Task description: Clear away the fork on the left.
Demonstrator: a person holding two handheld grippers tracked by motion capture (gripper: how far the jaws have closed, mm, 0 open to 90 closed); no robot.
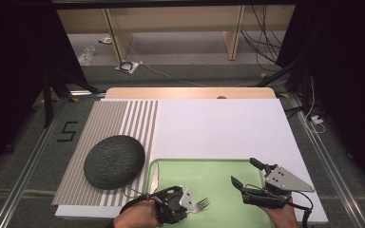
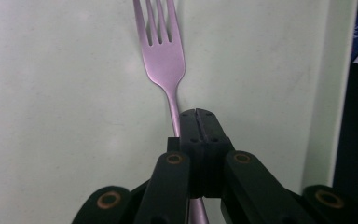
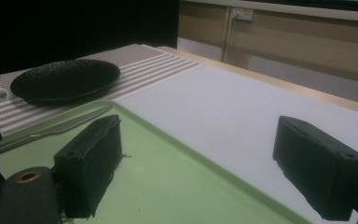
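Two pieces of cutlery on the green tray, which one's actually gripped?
The fork: the left gripper is shut on its handle, tines pointing away. The knife lies free along the tray's left edge, untouched.

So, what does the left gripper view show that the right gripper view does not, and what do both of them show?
Left gripper view alone: the left gripper, its jaws shut on the neck of a fork, whose tines point away over the tray.

Right gripper view alone: the right gripper with its jaws wide apart and nothing between them, a black plate on the striped mat, a knife along the tray's edge, and the white table top.

Both: the light green tray, beneath each gripper.
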